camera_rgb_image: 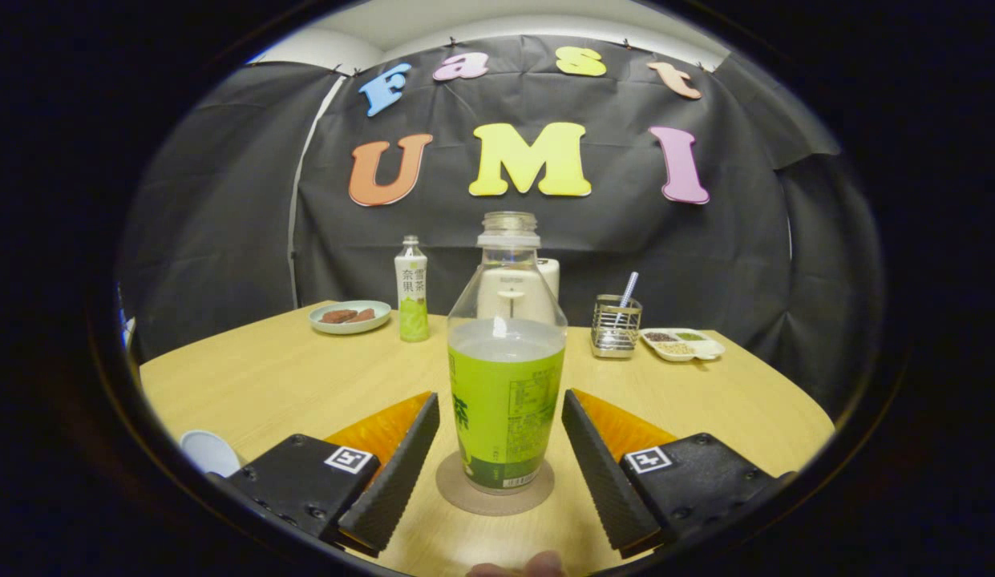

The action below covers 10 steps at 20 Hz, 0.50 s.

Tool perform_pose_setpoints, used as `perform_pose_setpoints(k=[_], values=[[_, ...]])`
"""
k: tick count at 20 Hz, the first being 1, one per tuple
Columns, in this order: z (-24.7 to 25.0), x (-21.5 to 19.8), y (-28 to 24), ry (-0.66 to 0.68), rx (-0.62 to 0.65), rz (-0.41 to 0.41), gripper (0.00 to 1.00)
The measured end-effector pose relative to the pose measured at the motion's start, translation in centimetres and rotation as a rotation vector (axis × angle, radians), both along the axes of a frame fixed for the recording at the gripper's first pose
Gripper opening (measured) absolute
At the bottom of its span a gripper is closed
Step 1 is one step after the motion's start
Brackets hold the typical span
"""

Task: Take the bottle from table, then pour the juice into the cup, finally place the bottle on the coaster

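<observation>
Fingers of the gripper (501,449) are standing spread, one on each side of the juice bottle (507,377), with visible gaps between pads and label; neither finger (393,473) is pressing on it. Bottle is sitting upright on the round coaster (495,485), base centred on it, long axis vertical, uncapped mouth pointing straight up, liquid level lying just under the shoulder. White cup (210,451) is showing beyond the left finger near the table's (256,377) near edge, well apart from the bottle; its contents cannot be told. Judgement: with the bottle already standing on the coaster and the fingers parted, this is reading as the last step, the placing, at the point of letting go; a first reach for the bottle cannot be ruled out from this alone. Next move is calling for a straight pull back along the fingers, keeping both pads off the label so the open bottle is not getting nudged or tipped. Farther back are standing a second, capped tea bottle (411,290), a plate of snacks (350,316), a wire holder with a straw (616,324) and a divided dish (683,343). A fingertip (517,567) is peeking in below the fingers.
</observation>
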State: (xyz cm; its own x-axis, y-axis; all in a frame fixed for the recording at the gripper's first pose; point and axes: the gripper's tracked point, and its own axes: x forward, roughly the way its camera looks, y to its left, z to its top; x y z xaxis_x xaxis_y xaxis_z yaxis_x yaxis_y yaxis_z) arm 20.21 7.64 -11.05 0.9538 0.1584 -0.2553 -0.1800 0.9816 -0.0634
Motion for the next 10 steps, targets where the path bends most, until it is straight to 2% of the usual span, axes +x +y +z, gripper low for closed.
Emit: perform_pose_setpoints(k=[6, 10], values=[[3.6, -3.9, -1.0, -0.058, 0.007, -0.061, 1.0], [7.2, -8.9, -1.0, -0.12, 0.026, -0.129, 1.0]])
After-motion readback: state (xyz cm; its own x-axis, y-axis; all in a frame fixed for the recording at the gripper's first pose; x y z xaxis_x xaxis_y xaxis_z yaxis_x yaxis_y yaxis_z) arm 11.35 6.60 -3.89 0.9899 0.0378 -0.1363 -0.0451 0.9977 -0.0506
